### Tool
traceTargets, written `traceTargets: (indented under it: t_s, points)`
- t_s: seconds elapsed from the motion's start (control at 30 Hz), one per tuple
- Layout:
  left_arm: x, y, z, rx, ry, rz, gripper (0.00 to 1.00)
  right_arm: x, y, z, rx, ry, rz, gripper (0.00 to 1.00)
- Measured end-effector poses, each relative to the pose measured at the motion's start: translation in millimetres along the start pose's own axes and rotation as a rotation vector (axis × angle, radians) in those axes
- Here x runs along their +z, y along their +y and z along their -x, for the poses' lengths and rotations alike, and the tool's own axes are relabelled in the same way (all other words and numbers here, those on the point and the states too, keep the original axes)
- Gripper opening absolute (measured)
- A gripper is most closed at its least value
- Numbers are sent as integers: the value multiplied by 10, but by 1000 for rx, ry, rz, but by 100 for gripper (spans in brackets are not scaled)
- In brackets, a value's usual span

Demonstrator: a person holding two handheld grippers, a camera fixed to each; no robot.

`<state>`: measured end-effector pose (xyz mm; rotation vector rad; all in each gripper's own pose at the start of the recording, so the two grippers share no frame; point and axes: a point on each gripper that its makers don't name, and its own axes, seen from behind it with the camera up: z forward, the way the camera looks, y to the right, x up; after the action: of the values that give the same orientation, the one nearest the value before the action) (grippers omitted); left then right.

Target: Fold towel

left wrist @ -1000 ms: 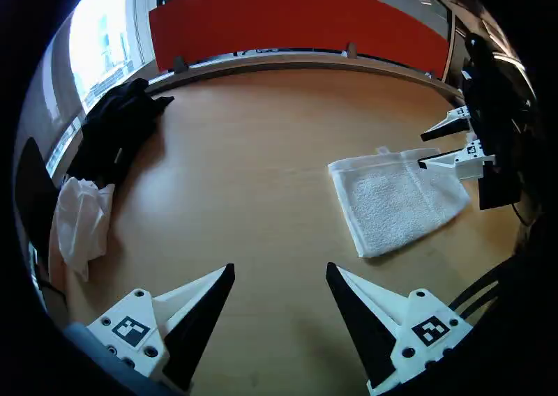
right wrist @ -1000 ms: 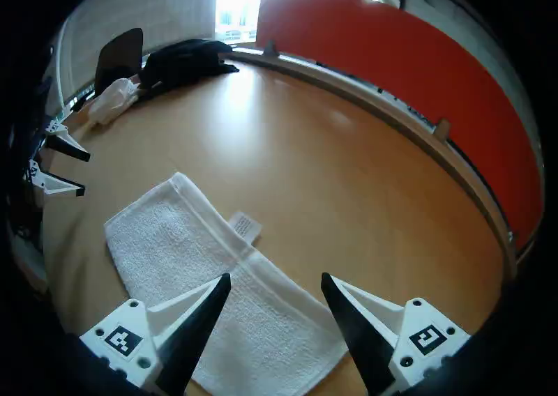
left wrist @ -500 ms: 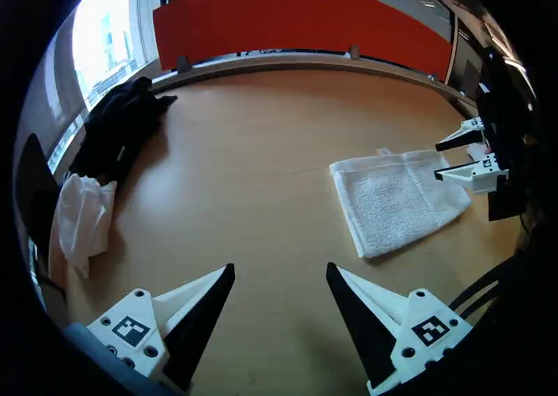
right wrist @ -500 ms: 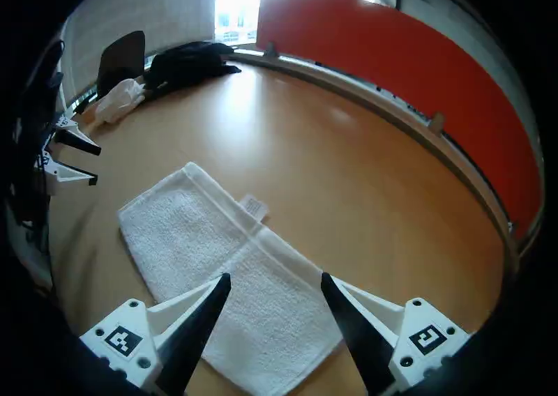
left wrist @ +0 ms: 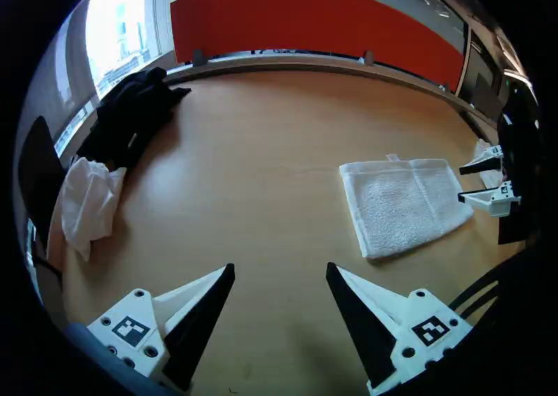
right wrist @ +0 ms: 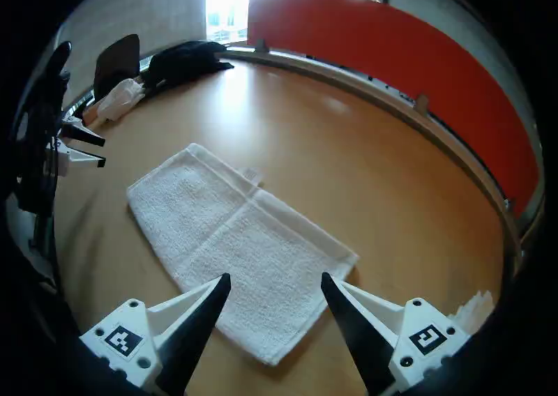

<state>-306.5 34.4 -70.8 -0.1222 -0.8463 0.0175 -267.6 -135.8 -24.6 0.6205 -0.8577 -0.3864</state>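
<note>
while the right claw hangs open and empty just above the near edge of the white towel, the left claw hovers open, well apart. the towel lies flat on the tabletop, seemingly folded already; any further fold calls for pinching a corner

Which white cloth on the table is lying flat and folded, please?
The towel just ahead of the right gripper; the white cloth beside the black garment is crumpled in a heap.
</note>
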Motion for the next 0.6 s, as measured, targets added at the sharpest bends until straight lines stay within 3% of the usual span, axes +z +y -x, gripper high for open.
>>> traceTargets:
  t_s: [0.6]
  points:
    - [-100, -109, 86, -18, -7, -18, 97, -277, 40, 506, -1, -52, 2, 100]
